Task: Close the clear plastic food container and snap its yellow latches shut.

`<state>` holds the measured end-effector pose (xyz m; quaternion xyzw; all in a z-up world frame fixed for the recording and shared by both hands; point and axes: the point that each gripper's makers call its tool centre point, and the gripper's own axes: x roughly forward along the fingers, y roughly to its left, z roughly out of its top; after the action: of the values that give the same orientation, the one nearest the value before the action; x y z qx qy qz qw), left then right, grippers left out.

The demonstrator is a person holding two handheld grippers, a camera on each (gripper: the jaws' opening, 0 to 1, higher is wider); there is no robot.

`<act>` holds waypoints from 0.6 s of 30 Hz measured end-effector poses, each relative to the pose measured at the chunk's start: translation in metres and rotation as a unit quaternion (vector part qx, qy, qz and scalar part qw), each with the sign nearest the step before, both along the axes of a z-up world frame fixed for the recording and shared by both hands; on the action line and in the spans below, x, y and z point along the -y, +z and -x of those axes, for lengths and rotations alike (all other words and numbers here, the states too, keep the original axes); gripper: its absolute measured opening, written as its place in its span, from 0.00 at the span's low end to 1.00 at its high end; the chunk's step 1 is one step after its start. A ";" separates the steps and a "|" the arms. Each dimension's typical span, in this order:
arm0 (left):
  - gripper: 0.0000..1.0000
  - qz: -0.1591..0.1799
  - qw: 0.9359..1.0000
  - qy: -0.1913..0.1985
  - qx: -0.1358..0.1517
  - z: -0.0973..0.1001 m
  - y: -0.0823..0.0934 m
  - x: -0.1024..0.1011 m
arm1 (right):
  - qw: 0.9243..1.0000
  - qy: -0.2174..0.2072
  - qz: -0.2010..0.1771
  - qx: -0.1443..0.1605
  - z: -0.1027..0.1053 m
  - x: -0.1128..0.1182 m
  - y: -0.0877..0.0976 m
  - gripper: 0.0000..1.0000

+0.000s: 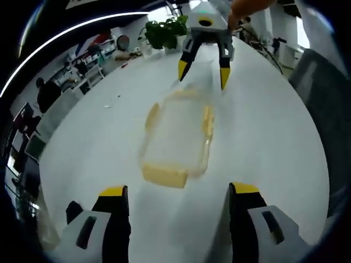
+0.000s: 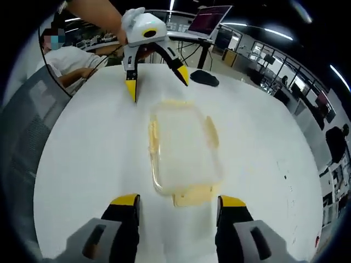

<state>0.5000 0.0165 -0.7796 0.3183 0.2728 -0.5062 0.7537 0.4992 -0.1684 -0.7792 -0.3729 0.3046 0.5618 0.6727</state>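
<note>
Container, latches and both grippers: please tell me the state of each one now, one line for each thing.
clear plastic food container: lying flat on the white table, lid on, between the two grippers.
yellow latches: flaps look spread outward, apparently not snapped yet.
left gripper: open, jaws wide, at one short end, touching nothing.
right gripper: open, at the opposite short end, touching nothing.

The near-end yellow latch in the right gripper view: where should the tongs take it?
Grip the near-end yellow latch by its outer edge, from the right tongs' own side: it splays flat toward them from the clear container, and their jaws stand open.
</note>
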 end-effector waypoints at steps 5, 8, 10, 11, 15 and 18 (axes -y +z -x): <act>0.67 0.001 1.000 -0.015 -0.006 -0.006 -0.001 0.002 | 1.000 0.018 0.008 -0.003 -0.007 -0.004 -0.001 0.55; 0.67 -0.001 1.000 -0.019 -0.005 -0.010 -0.001 0.002 | 1.000 0.025 0.015 -0.005 -0.010 -0.005 -0.004 0.55; 0.66 -0.002 1.000 -0.023 -0.007 -0.011 -0.002 0.002 | 0.999 0.031 0.018 -0.011 -0.011 -0.006 -0.006 0.54; 0.66 -0.004 1.000 -0.026 -0.009 -0.012 -0.003 0.002 | 0.999 0.033 0.025 -0.007 -0.014 -0.005 -0.009 0.55; 0.65 -0.015 0.999 -0.041 -0.009 -0.012 -0.006 0.001 | 0.999 0.036 0.028 -0.011 -0.018 -0.006 -0.011 0.55; 0.65 -0.018 0.999 -0.049 -0.012 -0.013 -0.008 0.002 | 0.998 0.044 0.036 -0.016 -0.018 -0.007 -0.016 0.54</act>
<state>0.5127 0.0144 -0.7873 0.3385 0.2745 -0.5411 0.7192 0.5167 -0.1618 -0.7949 -0.4009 0.3191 0.5855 0.6282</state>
